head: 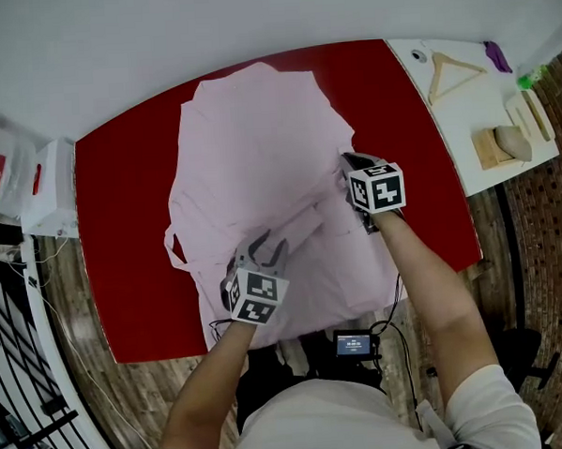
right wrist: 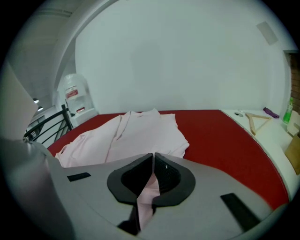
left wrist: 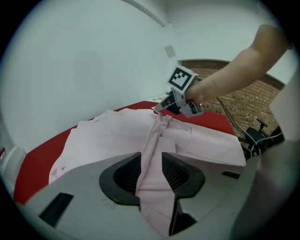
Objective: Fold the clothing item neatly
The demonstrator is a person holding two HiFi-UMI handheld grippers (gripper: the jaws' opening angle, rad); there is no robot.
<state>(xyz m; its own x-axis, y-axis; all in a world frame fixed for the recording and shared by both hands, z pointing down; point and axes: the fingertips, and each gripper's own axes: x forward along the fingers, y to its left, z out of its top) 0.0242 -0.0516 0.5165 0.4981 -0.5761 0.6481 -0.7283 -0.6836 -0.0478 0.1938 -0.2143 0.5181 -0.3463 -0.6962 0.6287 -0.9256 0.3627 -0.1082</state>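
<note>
a pink shirt (head: 258, 136) lies spread on the red table (head: 121, 227), collar end toward the far edge and lower part at the near edge in front of the person. most of the garment is flat, with wrinkles through the middle. a narrow band of cloth (head: 309, 219) is raised off the shirt and runs between the two grippers. left gripper (head: 268, 246): over the near left part of the shirt, angled downward. in the left gripper view its jaws (left wrist: 151, 171) stand partly apart, with the band (left wrist: 152, 154) passing through the gap between the pads and draping over the front; the pads do not clamp it. the same view shows the band leading up to the right gripper (left wrist: 161, 108). right gripper (head: 349, 166): at the right side of the shirt, about mid-length, also angled downward. in the right gripper view its jaws (right wrist: 153, 174) are closed almost to touching, with a fold of pink cloth pinched between them; the rest of the shirt (right wrist: 136, 131) lies on the red surface beyond. a wooden hanger (head: 451, 72) rests on a white side surface (head: 464, 134) to the right of the table, well apart from the shirt.
</note>
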